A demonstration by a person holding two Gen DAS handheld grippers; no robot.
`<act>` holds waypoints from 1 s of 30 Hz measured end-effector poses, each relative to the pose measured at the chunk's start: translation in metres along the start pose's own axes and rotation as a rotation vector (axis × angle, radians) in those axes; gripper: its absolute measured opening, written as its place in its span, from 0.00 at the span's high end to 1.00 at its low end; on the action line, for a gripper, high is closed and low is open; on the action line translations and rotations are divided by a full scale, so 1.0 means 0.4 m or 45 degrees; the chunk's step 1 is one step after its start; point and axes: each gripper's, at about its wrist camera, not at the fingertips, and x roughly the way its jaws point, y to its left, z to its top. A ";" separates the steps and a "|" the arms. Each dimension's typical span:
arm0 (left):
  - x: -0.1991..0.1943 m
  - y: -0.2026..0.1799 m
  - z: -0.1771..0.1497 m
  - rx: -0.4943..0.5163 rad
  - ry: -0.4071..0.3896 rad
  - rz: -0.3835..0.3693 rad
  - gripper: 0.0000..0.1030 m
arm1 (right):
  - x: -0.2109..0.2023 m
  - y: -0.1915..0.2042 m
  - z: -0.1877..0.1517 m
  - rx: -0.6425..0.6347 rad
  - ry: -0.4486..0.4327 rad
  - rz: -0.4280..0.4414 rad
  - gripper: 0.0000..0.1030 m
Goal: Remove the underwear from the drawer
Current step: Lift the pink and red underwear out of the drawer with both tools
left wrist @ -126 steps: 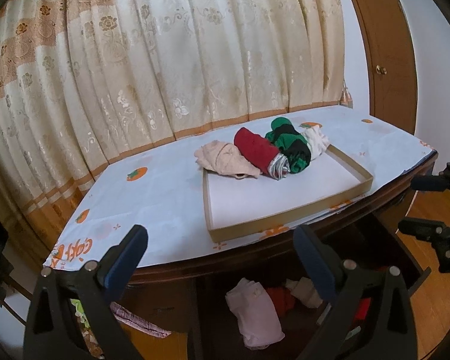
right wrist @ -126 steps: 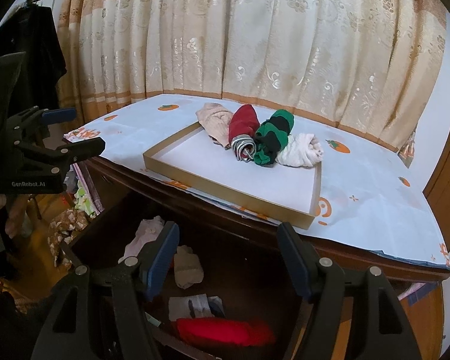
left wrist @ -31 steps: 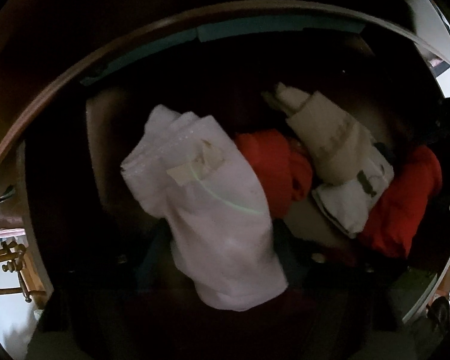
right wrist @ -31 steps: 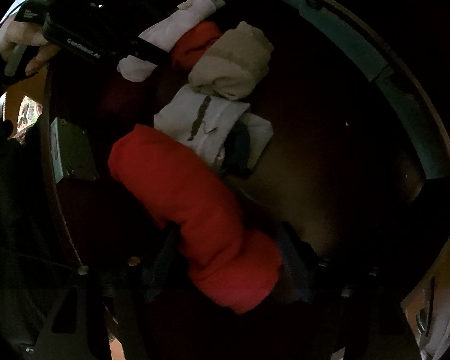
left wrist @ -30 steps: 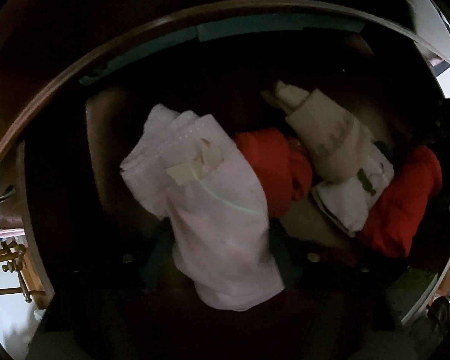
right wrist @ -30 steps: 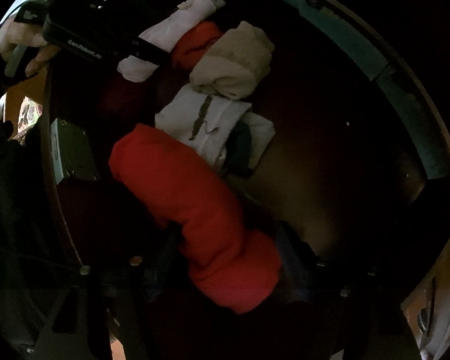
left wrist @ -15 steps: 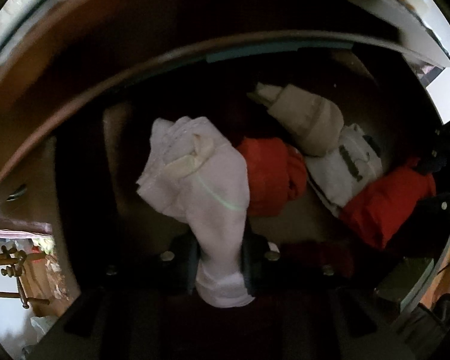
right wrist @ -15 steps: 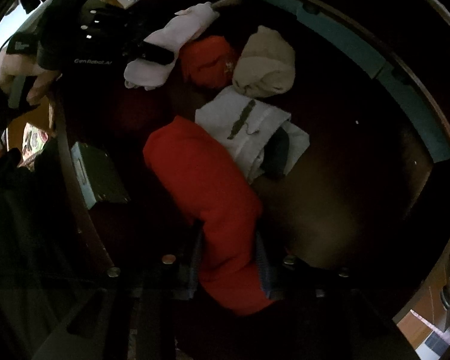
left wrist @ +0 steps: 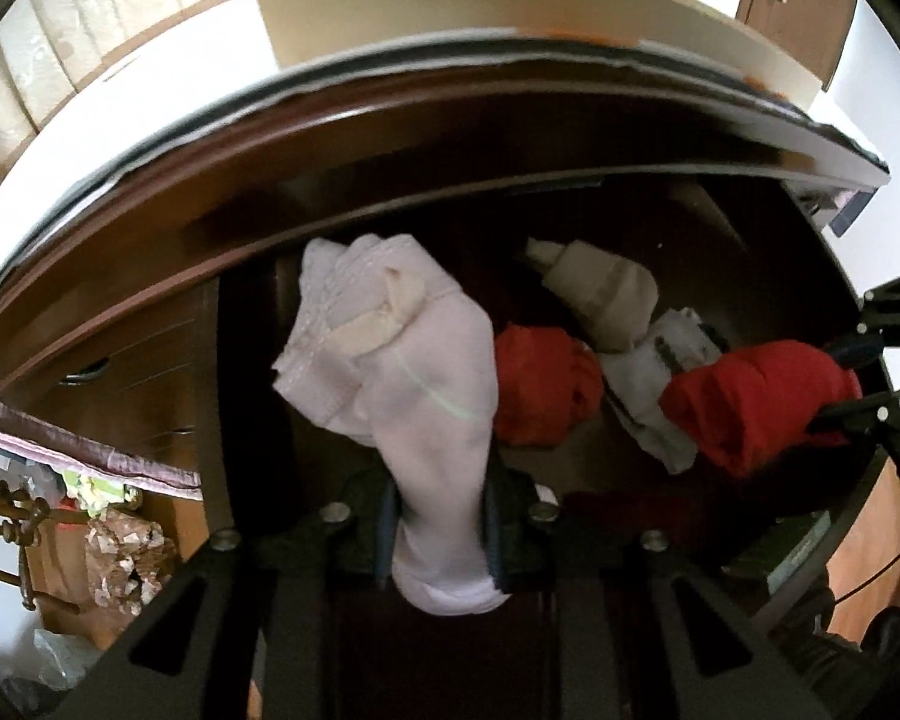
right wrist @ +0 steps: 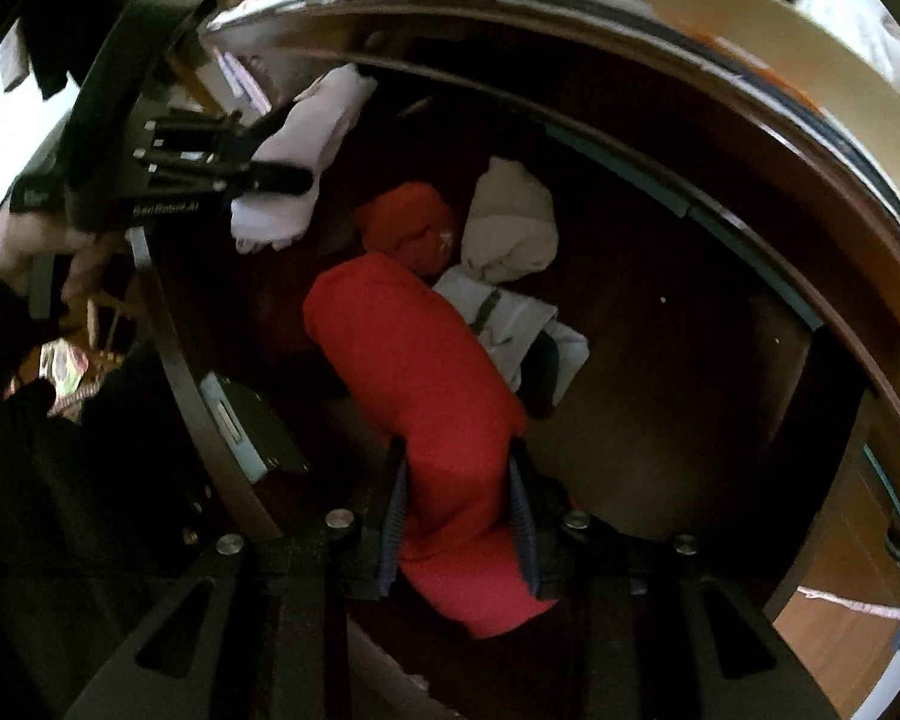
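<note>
The left gripper (left wrist: 440, 516) is pinched on a pale pink garment (left wrist: 402, 354), and the right gripper (right wrist: 459, 516) is pinched on a red roll (right wrist: 414, 360); both pieces hang from the jaws above the open drawer (right wrist: 678, 324). Each grip sits near one end, so most of the cloth trails free. Judged sound practice is a straight lift until the trailing ends clear the table edge (left wrist: 450, 102), then across. A beige bundle (left wrist: 600, 294), a white piece (left wrist: 654, 372) and a second red piece (left wrist: 540, 384) lie in the drawer.
</note>
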 end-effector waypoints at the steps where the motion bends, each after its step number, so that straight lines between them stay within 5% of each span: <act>1: -0.006 0.000 -0.002 -0.003 -0.016 0.006 0.79 | -0.006 0.008 -0.006 0.019 -0.023 0.008 0.68; 10: -0.061 -0.006 -0.016 -0.023 -0.133 0.048 0.79 | -0.020 0.020 0.006 0.089 -0.181 -0.042 0.68; 12: -0.068 -0.004 -0.017 -0.029 -0.150 0.049 0.79 | -0.049 -0.020 0.082 0.099 -0.209 -0.058 0.68; 17: -0.097 -0.004 -0.018 -0.044 -0.197 0.062 0.79 | -0.029 -0.020 0.105 0.126 -0.280 -0.109 0.68; 30: -0.121 0.011 -0.041 -0.096 -0.250 0.063 0.79 | -0.024 0.003 0.129 0.151 -0.383 -0.182 0.68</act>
